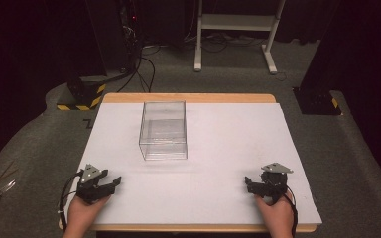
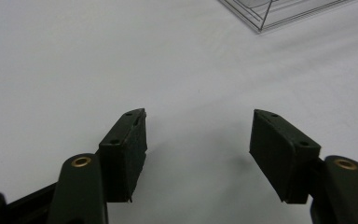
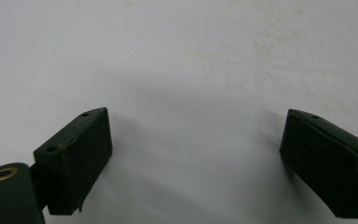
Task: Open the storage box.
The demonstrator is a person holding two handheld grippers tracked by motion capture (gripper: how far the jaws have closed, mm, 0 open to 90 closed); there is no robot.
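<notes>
A clear plastic box [image 1: 163, 130] stands empty on the white table cover [image 1: 218, 148], left of centre toward the back. My left gripper [image 1: 113, 182] rests near the front left corner, open, with nothing between its fingers. In the left gripper view its jaws stand wide apart over the bare cover, and a corner of the clear box [image 2: 279, 11] shows at the top right. My right gripper [image 1: 250, 184] sits near the front right corner, also open and empty. The right gripper [image 3: 196, 154] has its jaws spread wide over the white surface.
The table has a wooden rim [image 1: 188, 97] at the back. Beyond it on the grey floor stand a white frame [image 1: 235, 29], black stands with yellow-black striped bases [image 1: 82, 96] and cables. Faint stains mark the cover [image 3: 256, 46].
</notes>
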